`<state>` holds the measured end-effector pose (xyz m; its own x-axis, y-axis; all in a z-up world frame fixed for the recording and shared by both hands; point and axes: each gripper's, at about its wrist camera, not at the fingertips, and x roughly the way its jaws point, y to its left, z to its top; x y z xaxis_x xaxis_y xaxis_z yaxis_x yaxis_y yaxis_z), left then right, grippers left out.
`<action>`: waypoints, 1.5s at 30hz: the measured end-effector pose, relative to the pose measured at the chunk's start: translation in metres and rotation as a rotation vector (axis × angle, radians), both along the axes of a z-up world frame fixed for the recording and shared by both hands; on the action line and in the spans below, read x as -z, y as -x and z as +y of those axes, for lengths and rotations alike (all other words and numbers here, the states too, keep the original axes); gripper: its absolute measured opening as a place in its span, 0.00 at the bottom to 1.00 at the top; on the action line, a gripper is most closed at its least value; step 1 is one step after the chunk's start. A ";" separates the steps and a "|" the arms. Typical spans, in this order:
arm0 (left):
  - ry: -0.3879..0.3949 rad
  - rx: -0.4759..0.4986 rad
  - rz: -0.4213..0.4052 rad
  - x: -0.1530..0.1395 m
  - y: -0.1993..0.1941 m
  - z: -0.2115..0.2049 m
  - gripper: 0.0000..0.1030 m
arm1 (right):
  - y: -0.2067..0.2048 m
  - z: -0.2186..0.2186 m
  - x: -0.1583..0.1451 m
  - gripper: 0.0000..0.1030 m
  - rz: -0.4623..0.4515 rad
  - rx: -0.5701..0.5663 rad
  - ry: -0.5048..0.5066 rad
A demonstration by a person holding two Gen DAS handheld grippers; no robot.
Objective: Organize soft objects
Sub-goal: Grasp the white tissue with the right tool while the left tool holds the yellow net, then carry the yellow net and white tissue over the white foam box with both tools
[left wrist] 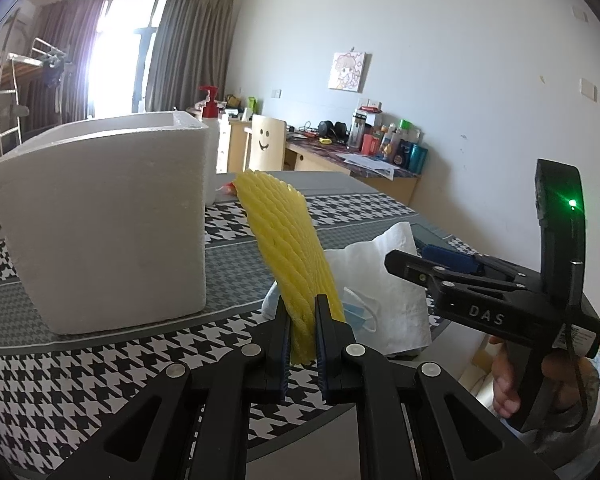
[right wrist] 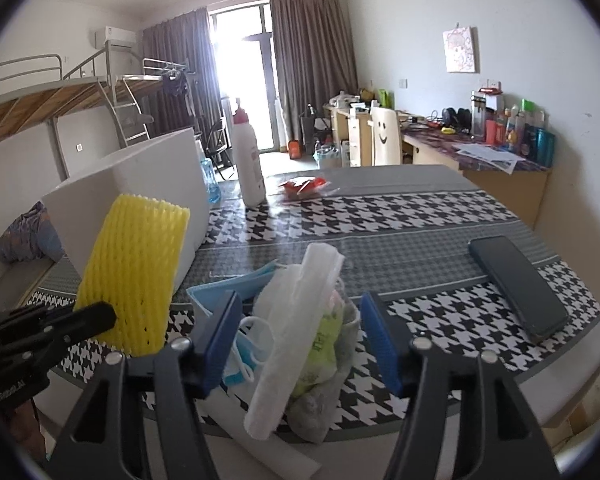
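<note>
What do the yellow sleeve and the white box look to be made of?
Yellow sleeve: looks like soft foam netting, matte, with a ribbed mesh of open holes; it stands pinched between the left gripper's fingers. White box: probably expanded foam, matte with a fine grainy surface and thick walls showing at its open rim; the grain is faint, so this is a guess.

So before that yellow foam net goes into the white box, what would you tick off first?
1. Left hand-held gripper shut on the yellow foam net: ok.
2. White foam box open at the top: ok.
3. Inside of the box has room: cannot tell, hidden from both views.
4. Right hand-held gripper open, pads off the pile of soft items: ok.
5. Phone lies apart from the pile: ok.
</note>
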<state>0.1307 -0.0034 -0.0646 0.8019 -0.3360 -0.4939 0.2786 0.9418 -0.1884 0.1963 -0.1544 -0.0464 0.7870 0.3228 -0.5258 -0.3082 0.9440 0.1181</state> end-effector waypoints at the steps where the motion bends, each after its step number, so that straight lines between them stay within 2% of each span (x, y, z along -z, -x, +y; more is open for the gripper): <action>1: -0.001 0.000 0.001 0.000 -0.001 0.000 0.11 | -0.003 0.001 0.001 0.64 0.004 0.000 0.000; 4: -0.003 0.001 0.005 0.000 -0.005 -0.003 0.11 | -0.011 0.003 0.005 0.43 0.039 -0.016 0.001; 5: -0.004 0.000 0.004 0.000 -0.006 -0.004 0.11 | -0.012 0.004 0.006 0.42 0.048 -0.015 0.004; 6: -0.003 0.001 0.003 0.000 -0.007 -0.004 0.11 | -0.013 0.004 0.008 0.37 0.054 -0.011 0.009; 7: -0.003 0.001 0.003 0.000 -0.007 -0.005 0.11 | -0.014 0.004 0.008 0.25 0.056 -0.011 0.012; 9: -0.004 0.001 0.005 0.000 -0.008 -0.005 0.11 | -0.014 0.005 0.009 0.12 0.056 -0.012 0.008; 11: -0.002 -0.001 0.007 0.001 -0.008 -0.003 0.11 | -0.012 0.005 0.006 0.06 0.048 -0.015 0.004; 25: -0.024 -0.005 -0.048 -0.022 -0.002 -0.004 0.11 | 0.001 0.008 -0.036 0.04 -0.040 -0.054 -0.026; 45: -0.062 -0.010 -0.098 -0.045 -0.011 -0.007 0.11 | 0.003 0.008 -0.063 0.04 -0.102 -0.071 -0.043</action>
<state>0.1419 -0.0103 -0.0193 0.8506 -0.2986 -0.4328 0.2829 0.9537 -0.1020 0.1931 -0.1467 0.0164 0.8101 0.3999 -0.4287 -0.3863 0.9142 0.1227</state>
